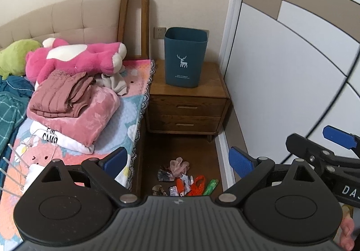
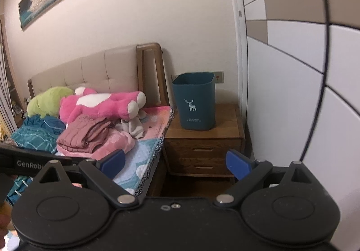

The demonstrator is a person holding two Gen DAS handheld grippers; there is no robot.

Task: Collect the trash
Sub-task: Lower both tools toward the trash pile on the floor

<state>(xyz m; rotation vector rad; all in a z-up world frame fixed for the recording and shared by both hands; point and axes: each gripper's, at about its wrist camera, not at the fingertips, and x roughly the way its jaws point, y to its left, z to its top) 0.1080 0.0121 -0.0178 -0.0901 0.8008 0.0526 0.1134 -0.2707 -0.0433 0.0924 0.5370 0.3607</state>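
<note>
Several pieces of trash (image 1: 184, 180) lie in a pile on the wooden floor between the bed and the wardrobe: crumpled wrappers, an orange net bag and a green wrapper. A dark teal bin with a white deer (image 1: 185, 57) (image 2: 194, 101) stands upright on the wooden nightstand (image 1: 189, 107) (image 2: 202, 152). My left gripper (image 1: 177, 161) is open and empty, held above the pile. My right gripper (image 2: 175, 163) is open and empty, facing the nightstand; it also shows at the right of the left wrist view (image 1: 326, 145).
The bed (image 1: 126, 120) on the left carries folded clothes (image 1: 67, 102), a pink plush toy (image 1: 76, 55) and a green one (image 1: 15, 55). A white wardrobe (image 1: 292, 71) closes the right side. The floor strip is narrow.
</note>
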